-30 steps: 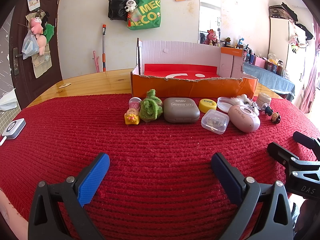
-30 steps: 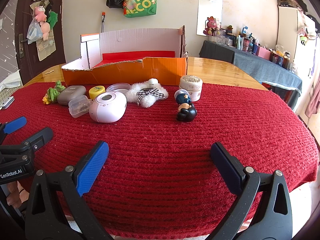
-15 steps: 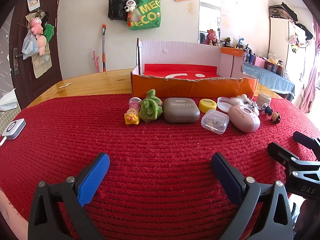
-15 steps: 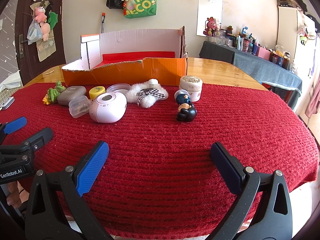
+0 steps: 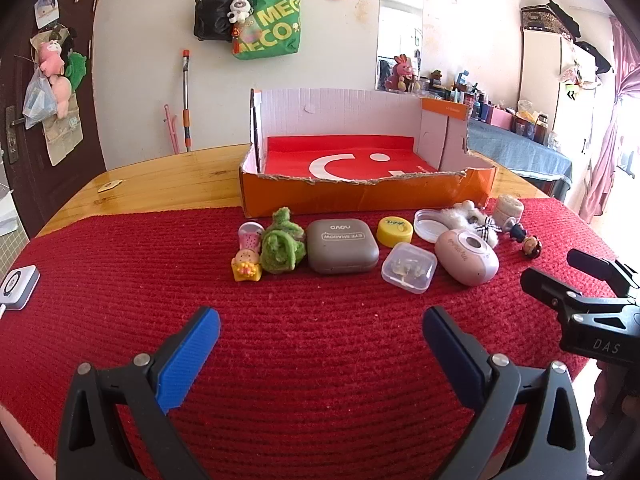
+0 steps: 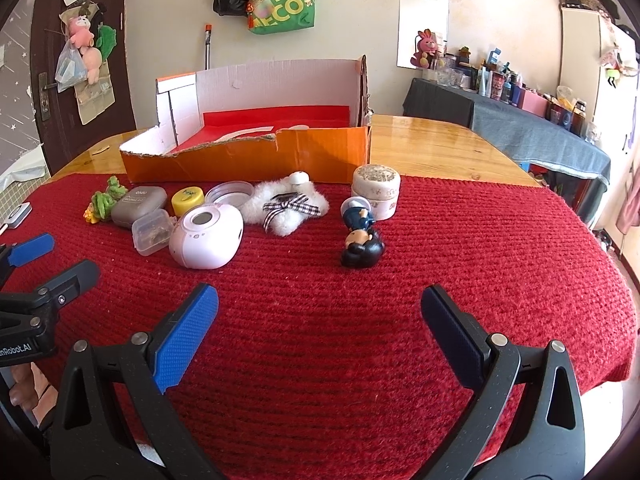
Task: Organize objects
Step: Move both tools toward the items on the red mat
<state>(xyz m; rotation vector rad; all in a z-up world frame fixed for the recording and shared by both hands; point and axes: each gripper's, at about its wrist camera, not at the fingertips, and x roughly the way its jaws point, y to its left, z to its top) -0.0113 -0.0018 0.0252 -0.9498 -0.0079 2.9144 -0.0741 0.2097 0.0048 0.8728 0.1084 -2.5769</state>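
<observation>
A row of small items lies on the red mat in front of an open orange cardboard box: a small pink and yellow toy, a green plush, a grey eye-shadow case, a yellow lid, a clear plastic box, a pink oval device, a white fluffy bow, a round cream jar and a dark figurine. My left gripper and right gripper both hover open and empty, short of the row.
The red knitted mat covers the near part of a wooden table. A small white device lies at the mat's left edge. A cluttered side table stands at the right, and bags hang on the far wall.
</observation>
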